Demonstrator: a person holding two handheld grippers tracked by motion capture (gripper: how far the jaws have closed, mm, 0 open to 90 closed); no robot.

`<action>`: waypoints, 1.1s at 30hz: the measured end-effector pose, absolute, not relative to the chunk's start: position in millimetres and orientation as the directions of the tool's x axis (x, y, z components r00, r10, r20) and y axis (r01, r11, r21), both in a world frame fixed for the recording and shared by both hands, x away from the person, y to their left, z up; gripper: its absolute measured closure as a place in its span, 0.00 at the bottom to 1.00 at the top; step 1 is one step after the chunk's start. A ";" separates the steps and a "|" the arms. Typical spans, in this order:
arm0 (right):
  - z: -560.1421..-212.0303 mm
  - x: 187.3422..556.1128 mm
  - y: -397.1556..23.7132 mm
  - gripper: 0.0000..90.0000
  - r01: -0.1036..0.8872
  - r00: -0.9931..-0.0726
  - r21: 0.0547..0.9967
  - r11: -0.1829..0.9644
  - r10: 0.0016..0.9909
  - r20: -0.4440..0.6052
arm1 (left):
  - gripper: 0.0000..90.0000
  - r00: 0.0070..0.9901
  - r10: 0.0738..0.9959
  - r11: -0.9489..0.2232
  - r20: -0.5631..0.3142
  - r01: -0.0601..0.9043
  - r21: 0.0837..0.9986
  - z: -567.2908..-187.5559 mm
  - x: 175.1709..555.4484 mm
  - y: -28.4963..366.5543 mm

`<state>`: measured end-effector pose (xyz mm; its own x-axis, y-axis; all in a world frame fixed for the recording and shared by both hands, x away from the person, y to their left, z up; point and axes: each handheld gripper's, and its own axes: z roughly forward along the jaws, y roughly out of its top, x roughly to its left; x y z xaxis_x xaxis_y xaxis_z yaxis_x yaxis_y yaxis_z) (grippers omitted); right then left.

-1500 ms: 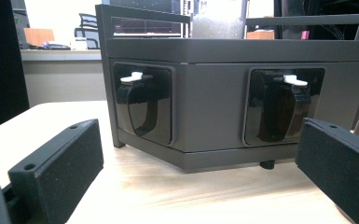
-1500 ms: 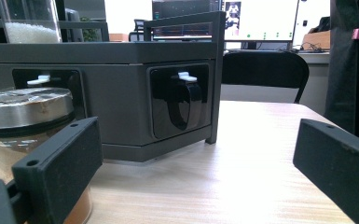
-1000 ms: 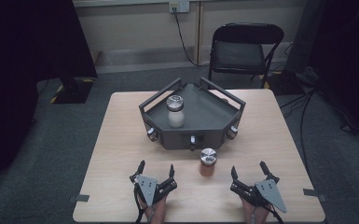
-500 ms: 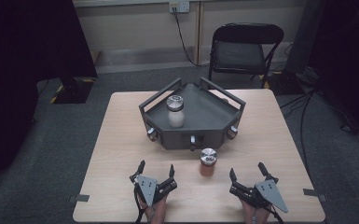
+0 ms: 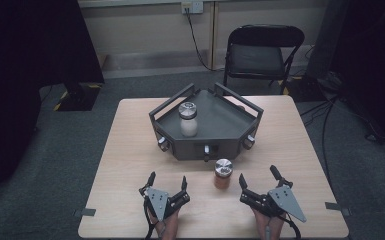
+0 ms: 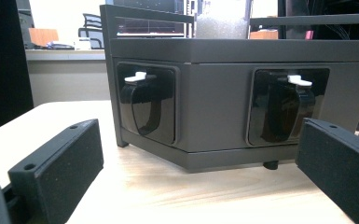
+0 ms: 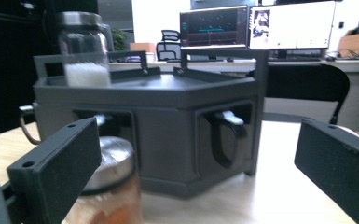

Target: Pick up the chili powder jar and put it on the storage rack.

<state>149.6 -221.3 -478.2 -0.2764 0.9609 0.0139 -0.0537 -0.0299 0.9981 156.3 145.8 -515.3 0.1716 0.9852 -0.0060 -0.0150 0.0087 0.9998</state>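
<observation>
A dark grey hexagonal tray [image 5: 220, 127] [image 6: 224, 93] [image 7: 168, 112] stands mid-table on a raised base with knobs on its sides. Inside it stands a glass jar of white powder [image 5: 188, 119] [image 7: 84, 51] with a metal lid. A smaller jar of orange powder [image 5: 223, 174] [image 7: 107, 191] sits on the table in front of the tray. My left gripper [image 5: 167, 181] [image 6: 196, 163] rests open near the front edge, left of the orange jar. My right gripper [image 5: 258, 176] [image 7: 200, 163] is open too, just right of that jar, its left jaw beside it.
The wooden table [image 5: 130, 150] has bare space to the left and right of the tray. A black folding chair [image 5: 260, 55] stands behind the far edge. Cables run over the floor at right.
The right gripper has shifted very slightly left toward the orange jar. Everything else holds still.
</observation>
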 end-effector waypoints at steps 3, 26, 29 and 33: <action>-472.9 152.8 -217.1 0.00 -0.065 -0.293 0.997 -0.031 0.956 0.010 | 0.01 0.171 0.985 0.009 -0.006 -0.015 1.000 -515.3 156.3 145.8; -462.5 184.6 -187.9 0.06 -0.023 -0.364 1.000 0.015 0.931 -0.022 | 0.01 0.172 0.985 0.009 -0.006 -0.015 1.000 -515.2 156.3 145.9; -462.5 185.7 -185.6 0.07 -0.007 -0.374 0.999 0.035 0.927 -0.035 | 0.01 0.172 0.985 0.009 -0.006 -0.015 1.000 -515.2 156.4 145.9; -465.4 187.6 -182.5 0.09 0.001 -0.381 0.999 0.039 0.924 -0.036 | 0.01 0.172 0.985 0.009 -0.006 -0.015 1.000 -515.2 156.4 145.9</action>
